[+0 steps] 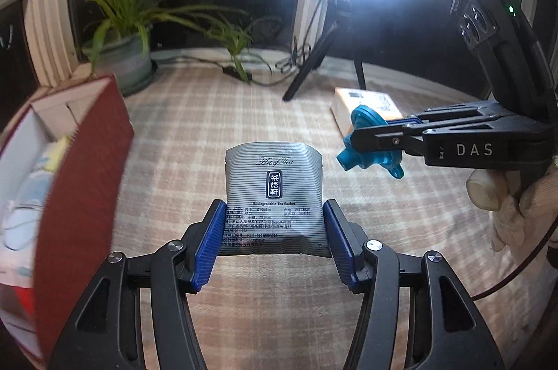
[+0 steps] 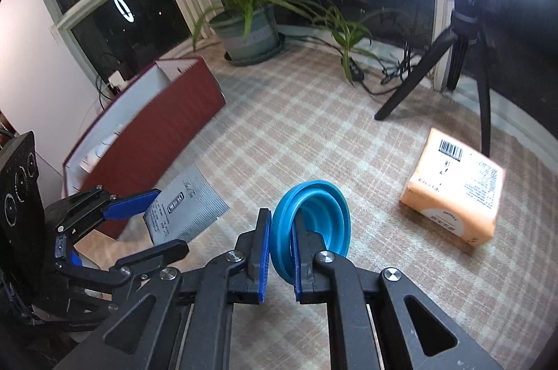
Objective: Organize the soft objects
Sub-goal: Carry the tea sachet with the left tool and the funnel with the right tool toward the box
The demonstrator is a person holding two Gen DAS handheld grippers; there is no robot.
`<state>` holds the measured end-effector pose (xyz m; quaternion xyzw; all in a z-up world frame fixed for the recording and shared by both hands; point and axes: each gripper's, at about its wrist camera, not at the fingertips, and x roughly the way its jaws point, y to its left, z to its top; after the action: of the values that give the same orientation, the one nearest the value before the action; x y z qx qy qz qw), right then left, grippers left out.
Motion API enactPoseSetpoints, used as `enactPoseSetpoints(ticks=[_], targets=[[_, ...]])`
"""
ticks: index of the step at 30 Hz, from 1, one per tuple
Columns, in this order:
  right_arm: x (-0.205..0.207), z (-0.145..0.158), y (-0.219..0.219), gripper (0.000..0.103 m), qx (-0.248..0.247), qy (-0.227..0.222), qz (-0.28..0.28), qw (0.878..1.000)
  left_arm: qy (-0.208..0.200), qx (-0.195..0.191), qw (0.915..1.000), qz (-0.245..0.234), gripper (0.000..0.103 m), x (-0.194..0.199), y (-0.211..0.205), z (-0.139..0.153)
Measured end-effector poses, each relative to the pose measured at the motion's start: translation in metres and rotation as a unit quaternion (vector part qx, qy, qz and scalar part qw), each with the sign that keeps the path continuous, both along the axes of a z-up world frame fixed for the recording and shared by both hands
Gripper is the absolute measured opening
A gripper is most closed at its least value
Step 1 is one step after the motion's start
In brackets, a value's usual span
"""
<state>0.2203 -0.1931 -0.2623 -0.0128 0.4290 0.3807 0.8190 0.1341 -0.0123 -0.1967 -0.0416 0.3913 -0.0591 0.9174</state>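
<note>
My left gripper is shut on a silver striped tea sachet and holds it above the checked cloth; it also shows in the right wrist view. My right gripper is shut on the rim of a blue collapsible silicone funnel, lifted off the cloth. In the left wrist view the funnel hangs at the right, clamped in the right gripper. A red box with a white inside stands at the left, holding several soft items. It lies just behind the left gripper in the right wrist view.
An orange tissue pack lies on the cloth at the right, also in the left wrist view. A ring light on a black tripod stands behind it. A potted plant and cables sit by the window.
</note>
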Motion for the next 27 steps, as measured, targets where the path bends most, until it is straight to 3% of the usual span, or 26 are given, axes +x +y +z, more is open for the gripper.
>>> enactPoseSetpoints(ticks=[12,27], targets=[[-0.034,0.06,0.039,0.01,0.013,-0.04,0.01,0.999,-0.038,-0.001,0.9989,0.029,0.056,-0.039,0.063,0.051],[-0.05,0.096,0.162,0.01,0.026,-0.055,0.053,0.997,-0.026,0.021,0.9956,0.087,0.056,-0.073,0.182,0.06]])
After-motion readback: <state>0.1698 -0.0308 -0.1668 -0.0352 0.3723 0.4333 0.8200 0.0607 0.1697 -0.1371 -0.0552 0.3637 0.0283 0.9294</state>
